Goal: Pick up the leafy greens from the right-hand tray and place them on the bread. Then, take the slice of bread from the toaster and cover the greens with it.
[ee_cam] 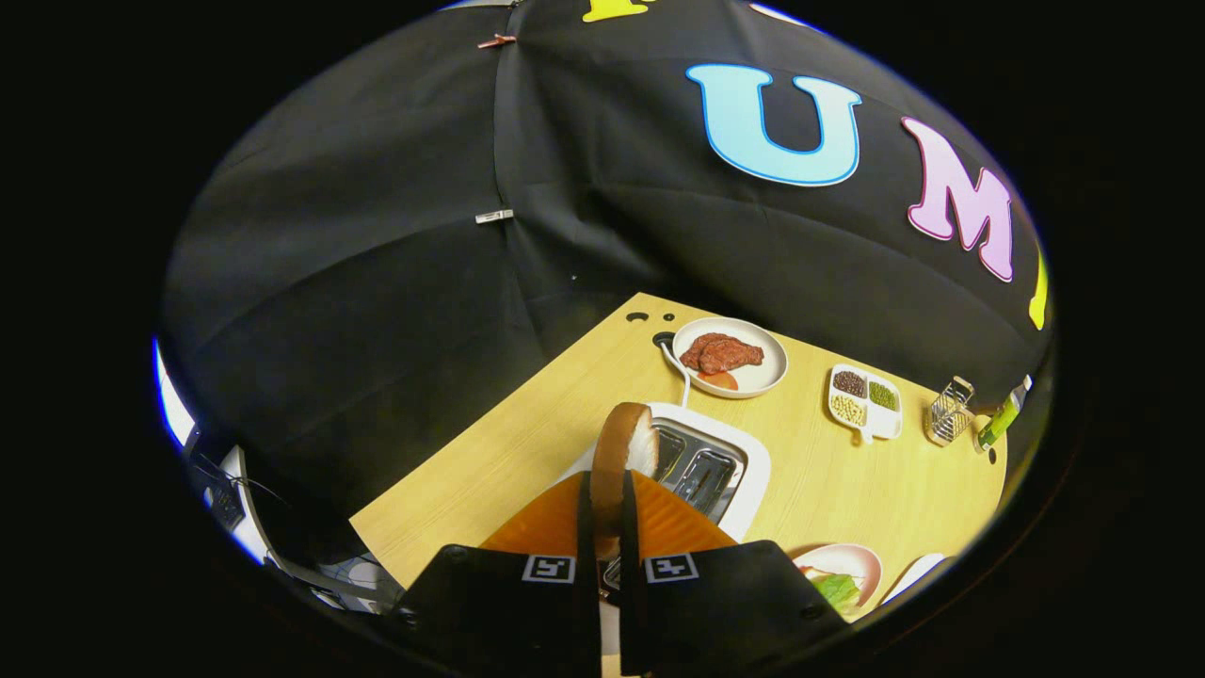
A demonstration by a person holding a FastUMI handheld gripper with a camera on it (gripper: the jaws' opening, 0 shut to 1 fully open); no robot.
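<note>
Table [527,443]: matt wood-grain top. Toaster [744,471]: smooth white casing, shiny metal slots. Bread slice [623,452]: matt brown crust, porous crumb. Plate [767,363]: glossy white.

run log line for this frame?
hand-held gripper: shut on bread slice | above toaster | greens on plate

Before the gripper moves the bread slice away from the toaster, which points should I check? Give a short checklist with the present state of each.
1. Grip: gripper shut on the bread slice, a finger on each face: ok.
2. Slice out of the toaster: it stands edge-up above the slots; whether its bottom edge is clear: cannot tell.
3. Greens placed: leafy greens lie on a pink plate; bread under them: cannot tell.
4. Path to that plate: bare table between: ok.
5. Plate of meat and divided dish stand beyond the toaster, out of the way: ok.
</note>
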